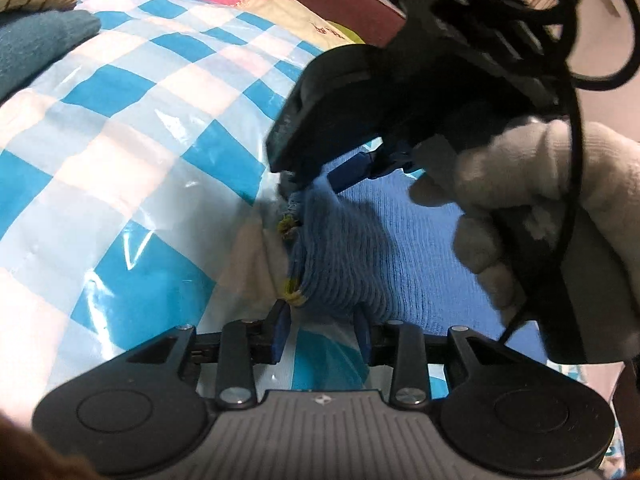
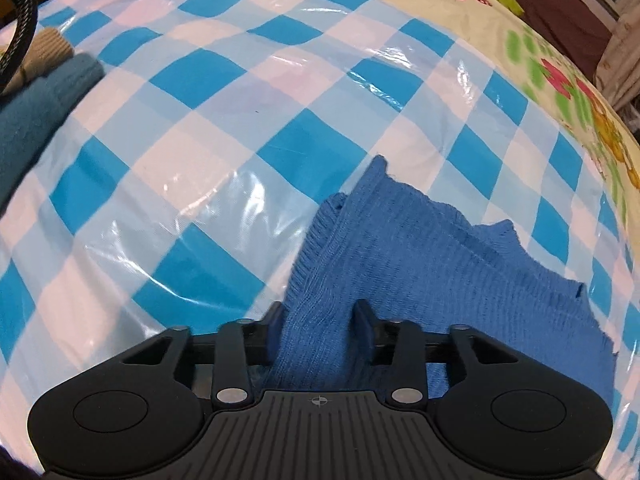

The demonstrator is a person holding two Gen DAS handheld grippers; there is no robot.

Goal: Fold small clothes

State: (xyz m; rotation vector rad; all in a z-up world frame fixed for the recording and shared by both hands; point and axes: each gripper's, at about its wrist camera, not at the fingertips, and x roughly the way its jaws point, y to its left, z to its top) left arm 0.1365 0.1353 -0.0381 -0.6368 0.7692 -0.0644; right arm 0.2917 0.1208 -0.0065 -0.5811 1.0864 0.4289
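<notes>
- the blue knit garment (image 2: 400, 264) lies on the blue-and-white checked plastic sheet (image 2: 208, 128), on the near right part of it, and runs back between the fingers of the right gripper (image 2: 320, 326).
- in the right wrist view, the right gripper's jaws stand partly apart with a fold of the blue knit bunched between them; it looks pinched, though i cannot tell how firmly.
- in the left wrist view, the left gripper (image 1: 322, 330) has its jaws partly spread, with the ribbed edge of the blue knit garment (image 1: 344, 256) reaching in between them; whether they press it i cannot tell.
- a white-gloved hand (image 1: 532, 200) holds the right gripper from the right side of the left view, its tip down on the garment's far edge.
- judgement: the fold is under way, not finished. the cloth is rumpled, with ragged corners sticking up at the far and right sides, and no neat flat packet shows yet.
- a teal knit piece (image 2: 36, 116) and a beige ribbed piece (image 2: 48, 48) sit at the far left; whether they are already folded cannot be told.
- a patterned bedsheet (image 2: 560, 80) lies beyond the plastic; some small red marks on it are too small to read. no brand or label is legible anywhere.
</notes>
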